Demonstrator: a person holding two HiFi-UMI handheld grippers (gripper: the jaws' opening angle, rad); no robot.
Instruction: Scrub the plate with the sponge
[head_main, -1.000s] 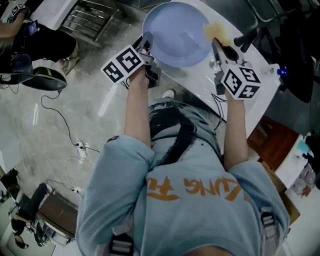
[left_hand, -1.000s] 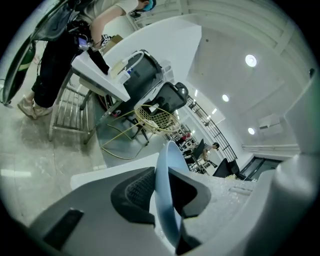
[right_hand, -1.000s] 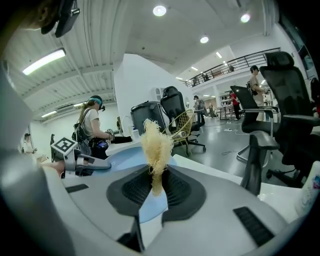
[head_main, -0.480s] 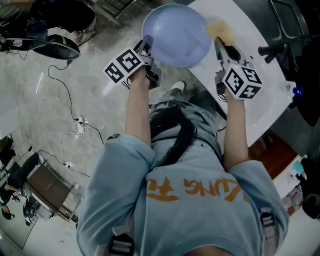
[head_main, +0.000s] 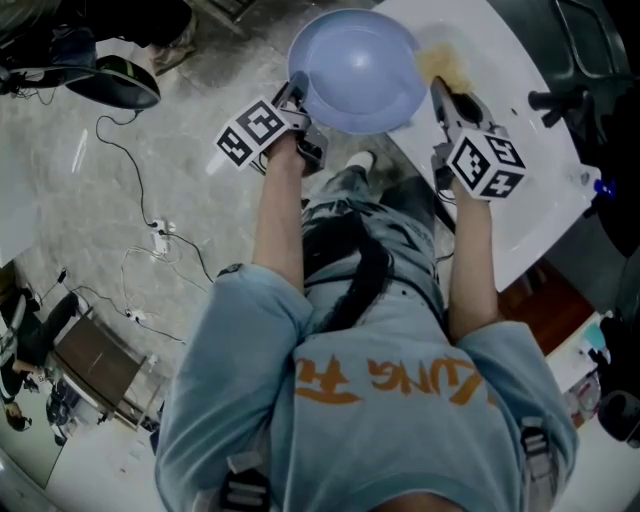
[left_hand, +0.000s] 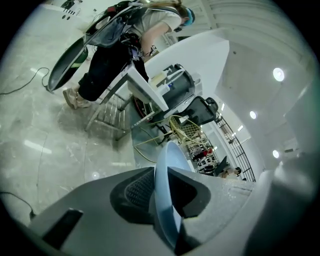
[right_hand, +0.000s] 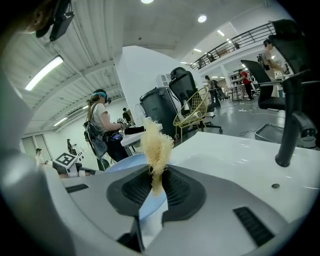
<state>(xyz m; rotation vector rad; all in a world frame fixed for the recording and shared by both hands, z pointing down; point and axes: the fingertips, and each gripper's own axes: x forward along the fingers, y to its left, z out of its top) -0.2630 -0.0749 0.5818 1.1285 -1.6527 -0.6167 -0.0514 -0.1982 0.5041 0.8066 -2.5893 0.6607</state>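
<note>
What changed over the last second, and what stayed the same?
The plate and sponge were carried together further off the table edge, over the floor. Grips unchanged: left gripper shut on the plate rim, right gripper on the sponge.

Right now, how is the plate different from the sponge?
The plate is pale blue, round and smooth; the sponge is yellowish and stringy. The plate is bigger than the sponge. The left gripper pinches the plate's rim; the right gripper pinches the sponge. Both are held.

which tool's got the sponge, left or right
The right tool: the yellow sponge is pinched between its jaws, while the left tool clamps the blue plate.
</note>
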